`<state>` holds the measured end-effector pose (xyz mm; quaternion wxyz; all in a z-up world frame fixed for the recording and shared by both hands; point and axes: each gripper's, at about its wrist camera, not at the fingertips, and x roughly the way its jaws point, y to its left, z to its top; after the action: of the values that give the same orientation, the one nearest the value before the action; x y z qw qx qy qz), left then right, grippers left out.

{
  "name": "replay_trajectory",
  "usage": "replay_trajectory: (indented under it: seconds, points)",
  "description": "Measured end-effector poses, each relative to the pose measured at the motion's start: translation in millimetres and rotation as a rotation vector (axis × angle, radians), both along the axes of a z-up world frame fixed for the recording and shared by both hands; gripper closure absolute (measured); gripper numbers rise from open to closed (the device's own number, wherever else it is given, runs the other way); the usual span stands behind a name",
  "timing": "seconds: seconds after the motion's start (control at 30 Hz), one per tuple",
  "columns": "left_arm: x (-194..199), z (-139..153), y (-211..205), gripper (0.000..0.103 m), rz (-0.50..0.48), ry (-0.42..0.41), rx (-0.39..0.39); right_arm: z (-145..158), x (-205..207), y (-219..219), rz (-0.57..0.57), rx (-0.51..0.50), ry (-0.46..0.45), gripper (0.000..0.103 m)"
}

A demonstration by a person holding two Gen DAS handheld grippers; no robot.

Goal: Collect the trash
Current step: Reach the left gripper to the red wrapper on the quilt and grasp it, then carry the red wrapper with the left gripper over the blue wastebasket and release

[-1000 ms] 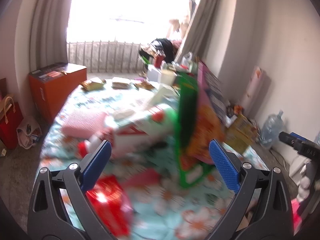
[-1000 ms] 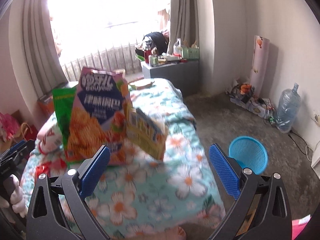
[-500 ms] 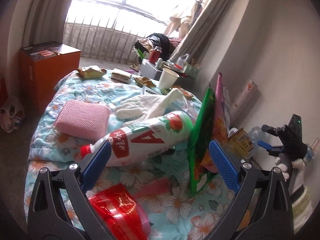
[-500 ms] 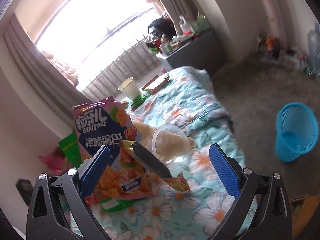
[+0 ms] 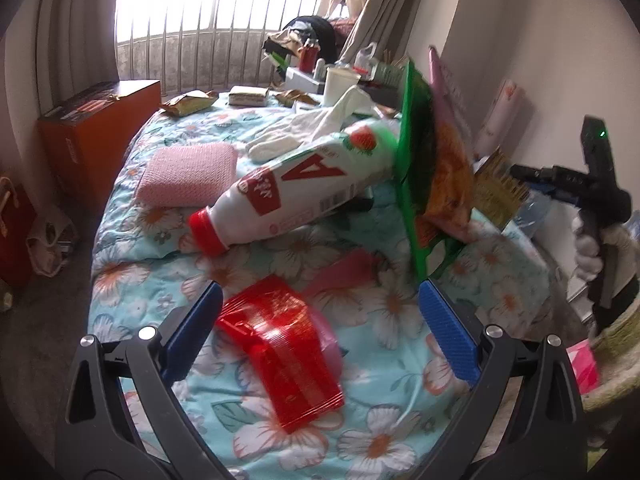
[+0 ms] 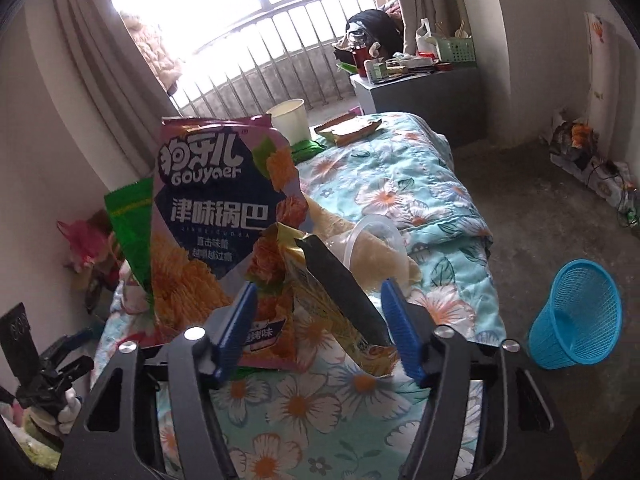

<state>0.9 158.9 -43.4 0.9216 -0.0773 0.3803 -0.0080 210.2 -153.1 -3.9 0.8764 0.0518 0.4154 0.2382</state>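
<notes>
**A:** On the floral quilt (image 5: 400, 320), what sits by the left gripper (image 5: 320, 320)?

**B:** A crumpled red wrapper (image 5: 280, 360) lies between its 2 blue pads, touching neither; the jaws stand wide; beyond it a white bottle (image 5: 292, 192) with a red cap rests on its side, near a pink cloth (image 5: 186, 176) and a white glove (image 5: 304, 132).

**A:** And the right gripper (image 6: 320, 316)?

**B:** Its jaws have just been closing and now stand about half apart; a yellow snack packet (image 6: 332, 292) stands between the pads, tilted; I cannot tell whether either pad touches it; just beside it, to the left, leans the big pink snack bag (image 6: 212, 216), with a green bag (image 6: 130, 224) behind.

**A:** Anything behind the packet?

**B:** A clear plastic cup (image 6: 376, 236) lying on the quilt; a white paper cup (image 6: 290, 118) stands farther back.

**A:** Somewhere for the trash?

**B:** A blue basket (image 6: 576, 312) stands on the floor, right of the bed and well apart from the packet.
</notes>
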Motion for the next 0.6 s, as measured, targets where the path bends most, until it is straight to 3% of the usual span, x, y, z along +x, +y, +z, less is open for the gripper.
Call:
replay_trajectory:
  seconds: [0.07,0.13,0.3,0.37,0.43,0.57,0.6]
  points:
    - [3.7,-7.8,-5.7,0.009,0.019,0.051,0.085,1.0,-5.7,1.4,-0.012,-0.032,-0.006,0.064]
    - [5.4,-15.4,-5.2,0.009,0.042,0.102,0.104,1.2,-10.9,0.3,-0.023,-0.042,-0.009,0.077]
    - [11.7,-31.8,3.2,0.011,0.119,0.188,0.016,-3.1,-18.1,-3.7,-0.044,-0.031,0.005,0.093]
    - [17.2,-41.2,4.6,0.028,0.159,0.241,0.03,-3.8,-21.1,-7.4,-0.057,-0.022,0.014,0.095]
    - [20.5,-48.4,6.9,0.038,0.178,0.294,0.04,-2.7,-24.0,-9.1,-0.07,-0.016,0.01,0.097]
    - [16.4,-43.1,13.2,0.058,0.205,0.294,0.023,5.2,-38.1,-17.3,-0.082,0.014,-0.018,0.098]
    - [14.4,-41.3,14.5,0.06,0.209,0.29,0.014,7.0,-41.6,-17.9,-0.085,0.014,-0.028,0.098]
